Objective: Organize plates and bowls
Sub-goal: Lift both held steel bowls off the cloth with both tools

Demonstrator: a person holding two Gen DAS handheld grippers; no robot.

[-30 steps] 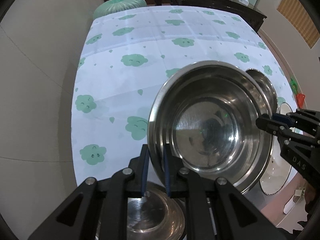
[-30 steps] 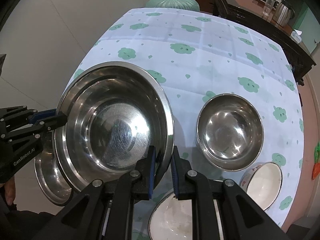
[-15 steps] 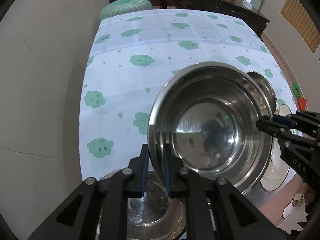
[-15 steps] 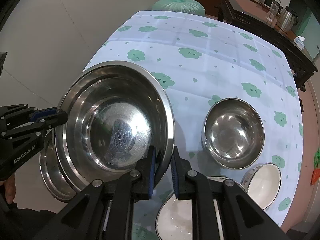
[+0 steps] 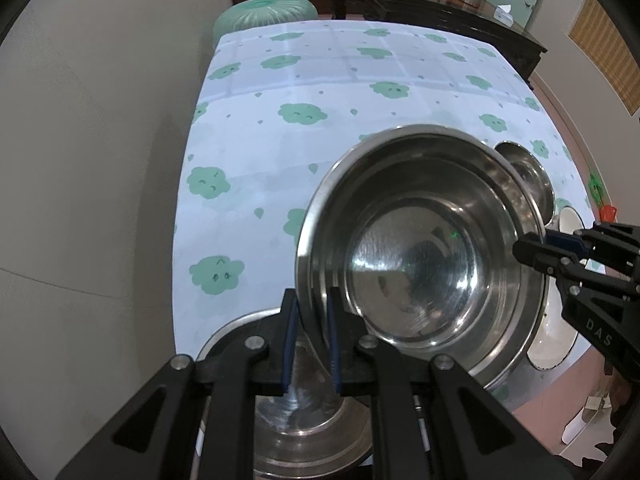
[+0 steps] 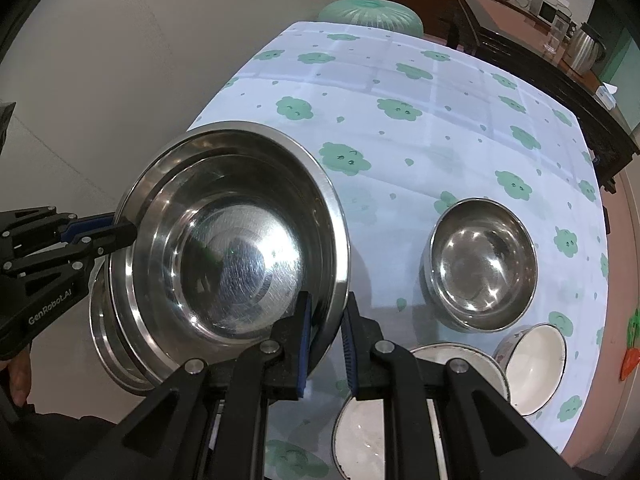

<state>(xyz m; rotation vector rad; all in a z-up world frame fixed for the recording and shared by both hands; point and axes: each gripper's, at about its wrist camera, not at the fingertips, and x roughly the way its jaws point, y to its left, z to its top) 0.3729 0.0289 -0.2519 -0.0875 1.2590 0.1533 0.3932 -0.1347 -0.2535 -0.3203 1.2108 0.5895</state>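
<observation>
A large steel bowl [image 5: 424, 256] [image 6: 232, 248] hangs above the table, held at opposite sides of its rim. My left gripper [image 5: 311, 312] is shut on its left rim and shows in the right wrist view [image 6: 120, 236]. My right gripper [image 6: 325, 312] is shut on its right rim and shows in the left wrist view [image 5: 532, 250]. Another large steel bowl [image 5: 304, 408] [image 6: 108, 340] sits on the table just below and left of it. A smaller steel bowl [image 6: 480, 268] [image 5: 528, 176] stands to the right.
A white plate [image 6: 372, 432] and a small white bowl [image 6: 532, 368] sit at the table's near right. The tablecloth [image 6: 420, 80] with green clouds stretches away behind. A green stool [image 5: 264, 8] and a dark sideboard [image 6: 520, 28] stand beyond the far edge.
Both grippers have carried the held bowl back and to the left, so more of the lower steel bowl shows beneath it. Both grips are unchanged.
</observation>
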